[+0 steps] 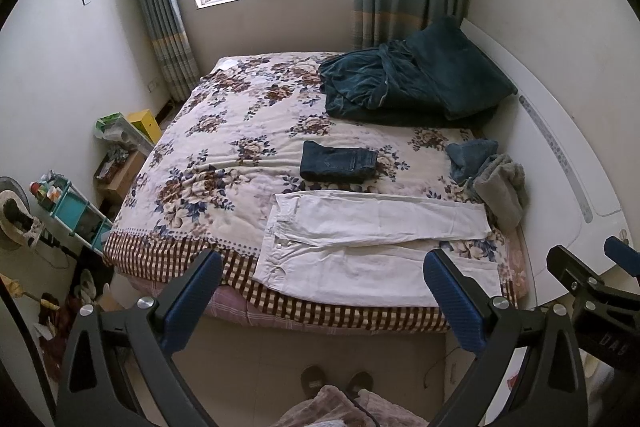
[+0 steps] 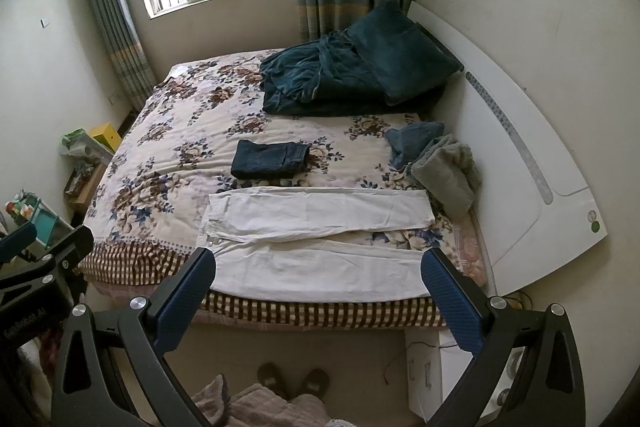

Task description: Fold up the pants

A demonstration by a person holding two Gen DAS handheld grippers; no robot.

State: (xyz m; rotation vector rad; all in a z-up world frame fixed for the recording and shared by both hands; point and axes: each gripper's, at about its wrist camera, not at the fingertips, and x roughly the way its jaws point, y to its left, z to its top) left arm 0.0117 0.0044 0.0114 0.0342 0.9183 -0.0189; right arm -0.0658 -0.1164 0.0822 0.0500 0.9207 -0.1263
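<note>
Both tools hang above the floor before the bed's near edge: the left tool (image 1: 323, 269) and the right tool (image 2: 318, 267) each stand spread wide, holding nothing. White pants (image 1: 372, 239) lie flat along the near edge of the bed (image 1: 224, 155), waistband to the left, legs running right and slightly parted. Just beyond them sit folded dark jeans (image 1: 339, 161). Grey and blue garments (image 1: 498, 183) are heaped near the headboard (image 1: 560, 163); a teal blanket (image 1: 400, 83) lies farther back.
</note>
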